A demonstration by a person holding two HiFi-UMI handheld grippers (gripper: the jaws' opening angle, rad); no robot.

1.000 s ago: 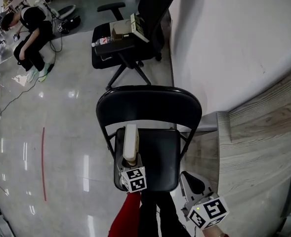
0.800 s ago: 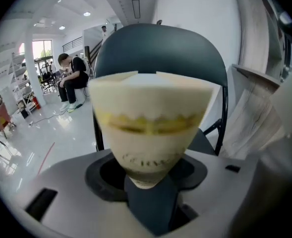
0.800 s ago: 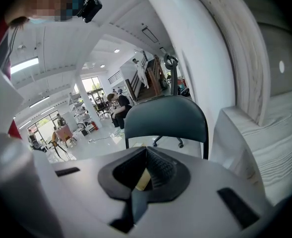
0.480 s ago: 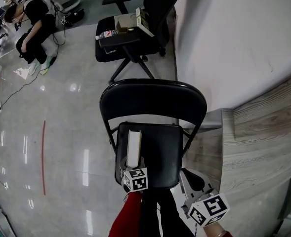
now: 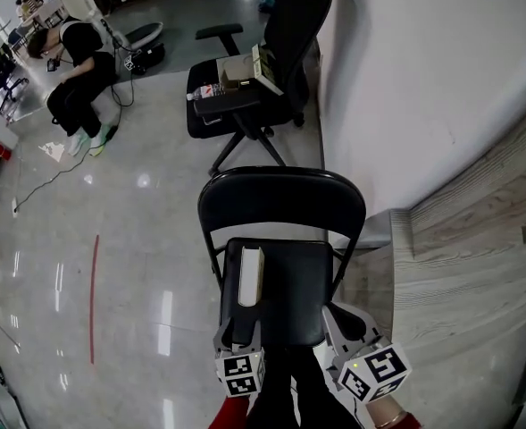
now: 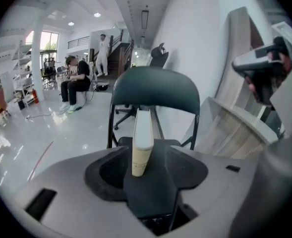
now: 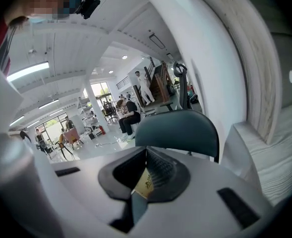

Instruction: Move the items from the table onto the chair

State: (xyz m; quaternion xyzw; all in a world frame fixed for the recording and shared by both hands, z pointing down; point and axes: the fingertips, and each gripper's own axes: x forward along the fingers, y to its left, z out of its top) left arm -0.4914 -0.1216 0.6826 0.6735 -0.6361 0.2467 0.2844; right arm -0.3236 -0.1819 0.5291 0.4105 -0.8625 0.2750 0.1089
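As the left claw (image 5: 242, 329) has just opened wide, empty, the box (image 5: 250, 275) lies ahead on the chair (image 5: 295, 281).

Cream box (image 5: 250, 275) lies on chair (image 5: 291, 286) seat; yellowish card (image 7: 145, 182), perhaps, held.

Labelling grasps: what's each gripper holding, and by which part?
Left gripper: nothing; its jaws have just been opening, clear of the white box lying on the chair. Right gripper: shut on a small yellow packet, mostly hidden; held part unclear.

Office chair (image 5: 245, 114) holding boxes (image 5: 243, 68); seated person (image 5: 77, 92)
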